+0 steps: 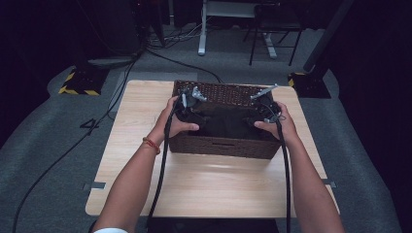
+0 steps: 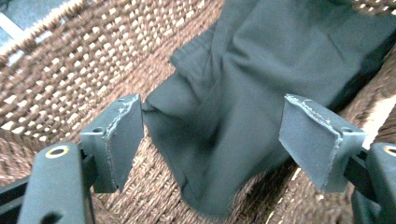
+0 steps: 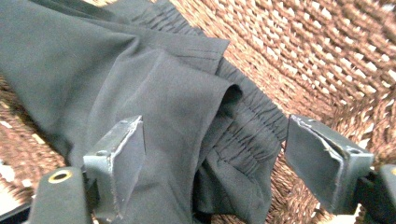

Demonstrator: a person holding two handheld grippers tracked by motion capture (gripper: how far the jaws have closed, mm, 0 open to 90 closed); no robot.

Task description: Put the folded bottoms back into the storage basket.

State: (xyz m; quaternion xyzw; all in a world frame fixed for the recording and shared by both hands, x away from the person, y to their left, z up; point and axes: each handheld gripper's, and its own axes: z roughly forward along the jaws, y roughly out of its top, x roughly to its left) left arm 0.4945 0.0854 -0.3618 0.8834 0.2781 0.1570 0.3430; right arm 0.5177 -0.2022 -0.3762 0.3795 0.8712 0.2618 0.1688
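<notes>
A brown woven basket [image 1: 218,145] stands at the far middle of the wooden table [image 1: 209,189]. A dark grey garment [image 1: 224,122] lies folded and rumpled inside it. My left gripper [image 1: 187,109] hangs inside the basket's left end and my right gripper [image 1: 265,114] inside its right end. In the left gripper view, the left gripper [image 2: 212,116] stands open above a corner of the garment [image 2: 261,60], with the wicker wall [image 2: 84,60] beside it. In the right gripper view, the right gripper [image 3: 212,135] is open over the garment's elastic waistband [image 3: 247,126]; its pads press on nothing.
Black cables [image 1: 160,170] trail from both grippers back over the table's near edge. Beyond the table, on grey carpet, are a black-and-yellow stand base [image 1: 80,82] at left, another base [image 1: 303,80] at right, a white desk leg [image 1: 201,29] and a dark chair [image 1: 274,34].
</notes>
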